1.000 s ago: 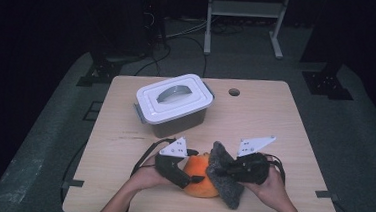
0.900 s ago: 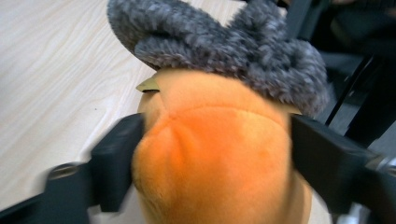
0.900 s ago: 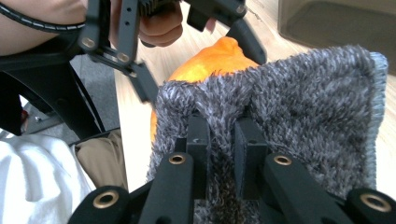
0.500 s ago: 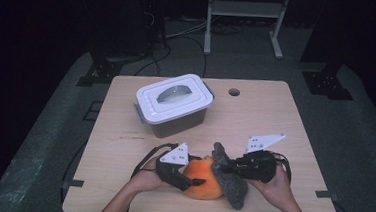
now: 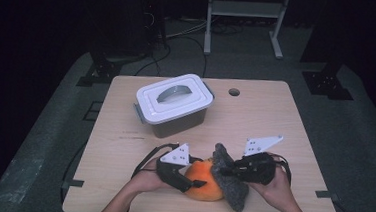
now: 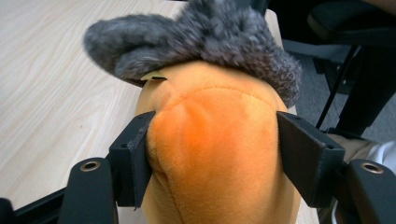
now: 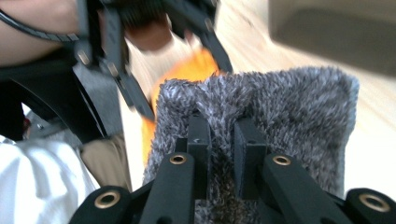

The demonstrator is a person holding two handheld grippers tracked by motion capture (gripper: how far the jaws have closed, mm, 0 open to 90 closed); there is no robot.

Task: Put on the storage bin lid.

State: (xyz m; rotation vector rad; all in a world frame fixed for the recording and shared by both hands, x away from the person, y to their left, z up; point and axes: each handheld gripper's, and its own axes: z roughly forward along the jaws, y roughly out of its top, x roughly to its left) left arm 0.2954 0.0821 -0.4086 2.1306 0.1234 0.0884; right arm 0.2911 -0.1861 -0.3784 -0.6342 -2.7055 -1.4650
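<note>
Left claw [image 6: 212, 154] clamped on the orange plush [image 6: 219, 158], one jaw on each side of it. Right claw [image 7: 219, 140] pinched on the grey furry cover [image 7: 280, 116], which sits draped over the plush's far end. Lidded bin [image 5: 173, 105] well beyond both claws on the table [image 5: 275, 117].

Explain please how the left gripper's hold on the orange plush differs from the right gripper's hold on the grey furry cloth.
The left gripper has its jaws spread wide around the bulky orange plush; the right gripper has its jaws almost together, pinching a fold of the thin grey furry cloth. Both are shut on something soft.
</note>
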